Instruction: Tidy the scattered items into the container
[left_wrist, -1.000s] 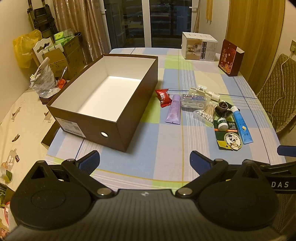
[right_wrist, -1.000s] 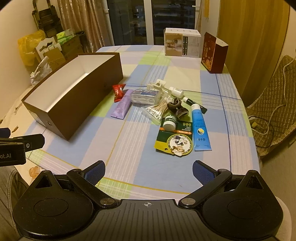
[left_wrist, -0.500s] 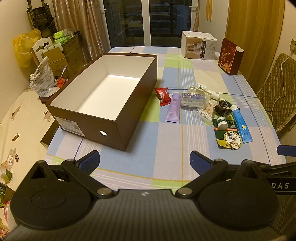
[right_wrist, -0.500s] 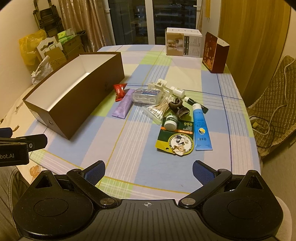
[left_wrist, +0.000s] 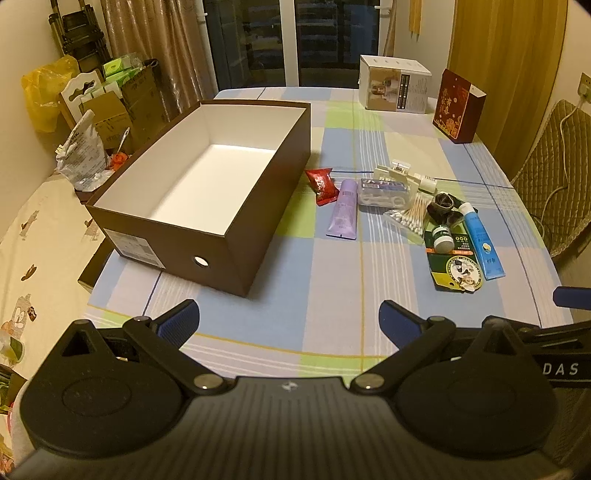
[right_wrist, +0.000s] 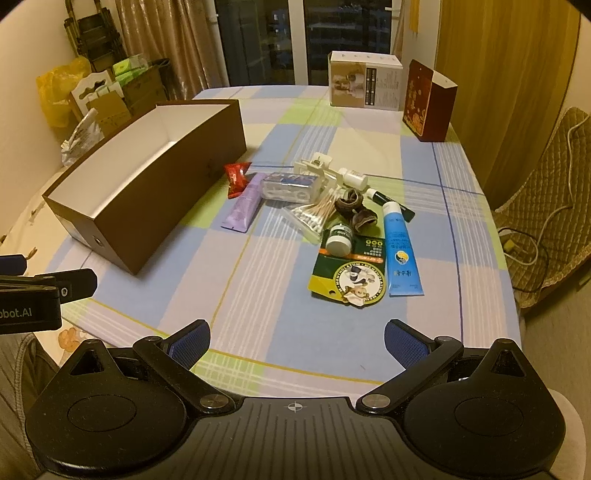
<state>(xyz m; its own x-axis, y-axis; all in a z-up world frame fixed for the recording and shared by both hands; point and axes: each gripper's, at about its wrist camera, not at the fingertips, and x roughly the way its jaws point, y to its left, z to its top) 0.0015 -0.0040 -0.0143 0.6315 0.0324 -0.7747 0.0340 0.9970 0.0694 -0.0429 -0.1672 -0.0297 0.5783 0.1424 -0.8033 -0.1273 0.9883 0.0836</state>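
Observation:
An empty brown box with a white inside (left_wrist: 207, 177) (right_wrist: 147, 184) stands on the left of the checked tablecloth. To its right lie a red sachet (left_wrist: 324, 181) (right_wrist: 235, 176), a purple tube (left_wrist: 344, 214) (right_wrist: 245, 203), a clear floss case (left_wrist: 384, 190), cotton swabs (right_wrist: 314, 214), a small green-capped jar (right_wrist: 339, 240), a green card (right_wrist: 351, 273) and a blue tube (left_wrist: 482, 240) (right_wrist: 400, 251). My left gripper (left_wrist: 288, 317) hangs open over the near table edge. My right gripper (right_wrist: 295, 339) is open too, just short of the green card. Both hold nothing.
A white carton (right_wrist: 364, 86) and a dark red carton (right_wrist: 428, 101) stand at the far end of the table. Bags and cardboard boxes (left_wrist: 92, 114) crowd the floor at the left. A padded chair (right_wrist: 546, 206) with a cable is at the right.
Both views have eased slightly forward and the scene has shifted a little; nothing on the table has moved and both grippers stay open.

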